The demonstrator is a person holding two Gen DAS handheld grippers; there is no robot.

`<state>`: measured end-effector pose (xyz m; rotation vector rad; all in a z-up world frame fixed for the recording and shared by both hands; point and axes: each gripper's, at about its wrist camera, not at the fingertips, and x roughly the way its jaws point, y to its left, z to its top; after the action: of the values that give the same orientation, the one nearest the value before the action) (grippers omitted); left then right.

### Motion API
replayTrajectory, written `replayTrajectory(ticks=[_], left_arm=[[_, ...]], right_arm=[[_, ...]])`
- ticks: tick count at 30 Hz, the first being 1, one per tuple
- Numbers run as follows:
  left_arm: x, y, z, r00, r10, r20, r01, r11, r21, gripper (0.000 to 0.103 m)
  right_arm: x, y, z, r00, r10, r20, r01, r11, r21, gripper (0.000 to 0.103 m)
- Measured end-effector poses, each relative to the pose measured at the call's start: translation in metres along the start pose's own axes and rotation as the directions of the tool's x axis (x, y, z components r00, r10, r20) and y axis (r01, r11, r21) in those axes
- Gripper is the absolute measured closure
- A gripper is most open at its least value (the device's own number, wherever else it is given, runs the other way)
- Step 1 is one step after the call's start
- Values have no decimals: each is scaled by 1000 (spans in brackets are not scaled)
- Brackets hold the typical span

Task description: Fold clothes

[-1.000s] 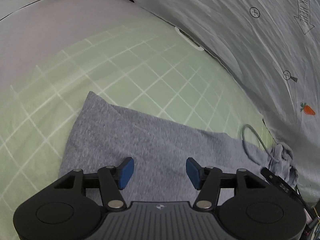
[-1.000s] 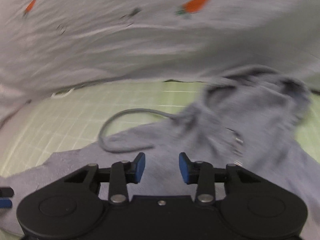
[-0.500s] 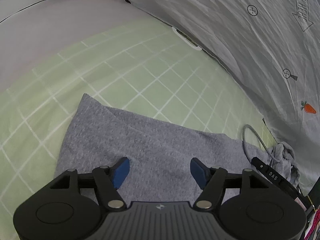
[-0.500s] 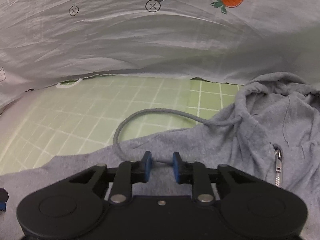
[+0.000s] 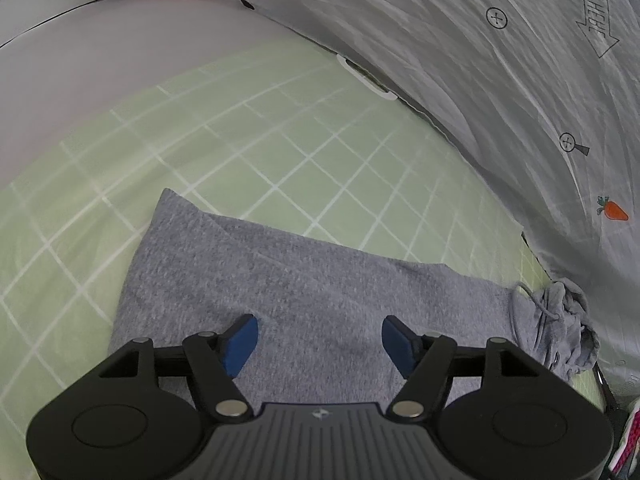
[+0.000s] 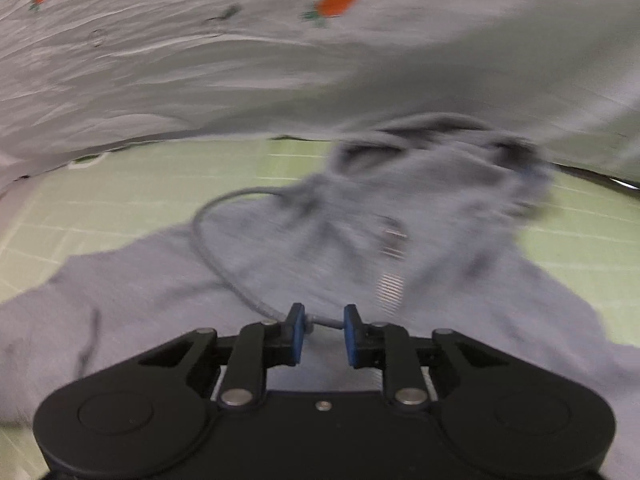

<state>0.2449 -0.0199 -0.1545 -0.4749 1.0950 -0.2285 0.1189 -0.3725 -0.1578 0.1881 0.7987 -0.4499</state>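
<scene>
Green checked sheet (image 5: 280, 152) under grey hoodie (image 5: 320, 280); left gripper (image 5: 320, 338) hovers spread above.

Heather-grey hoodie (image 5: 304, 280), pale green white-gridded mat (image 5: 280, 152), white carrot-printed sheet (image 5: 500, 92), blue pads (image 5: 240, 338)

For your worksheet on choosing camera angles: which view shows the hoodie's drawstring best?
The right wrist view: the drawstring loops across the hoodie into the right gripper, though blurred. The left wrist view shows only a short piece by the bunched hood.
</scene>
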Motion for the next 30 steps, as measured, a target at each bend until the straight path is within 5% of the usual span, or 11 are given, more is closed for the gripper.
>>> replayTrajectory(ticks=[4, 8, 14, 15, 17, 19, 23, 27, 30], left_arm=[[0, 1, -1, 1000, -7, 5, 7, 1000, 5, 32], [0, -1, -3, 1000, -9, 12, 9, 1000, 24, 29], [0, -5, -6, 1000, 5, 13, -6, 998, 62, 27], [0, -5, -6, 1000, 9, 9, -10, 998, 65, 27], [-2, -6, -7, 1000, 24, -2, -24, 997, 73, 27], [-7, -7, -11, 999, 48, -1, -48, 994, 95, 27], [-17, -8, -24, 993, 119, 19, -121, 978, 173, 26], [-19, -5, -31, 990, 140, 22, -142, 969, 202, 26], [-20, -3, -37, 987, 156, 24, -158, 962, 223, 25]], right_arm=[[-29, -42, -16, 990, -143, 2, 142, 989, 43, 82], [-47, -78, -31, 954, -299, -21, 300, 952, 67, 82], [-53, -88, -36, 923, -381, -53, 384, 919, 92, 76], [-53, -85, -35, 927, -373, -47, 376, 922, 95, 71], [-54, -73, -31, 947, -322, -6, 321, 942, 101, 30], [-55, -56, -27, 967, -252, 37, 247, 964, 97, 8], [-46, -20, -15, 999, -22, 39, 18, 993, 118, 1], [-34, 22, -5, 988, 154, 4, -153, 980, 128, 1], [-28, 61, -1, 979, 201, -44, -199, 979, 32, 15]])
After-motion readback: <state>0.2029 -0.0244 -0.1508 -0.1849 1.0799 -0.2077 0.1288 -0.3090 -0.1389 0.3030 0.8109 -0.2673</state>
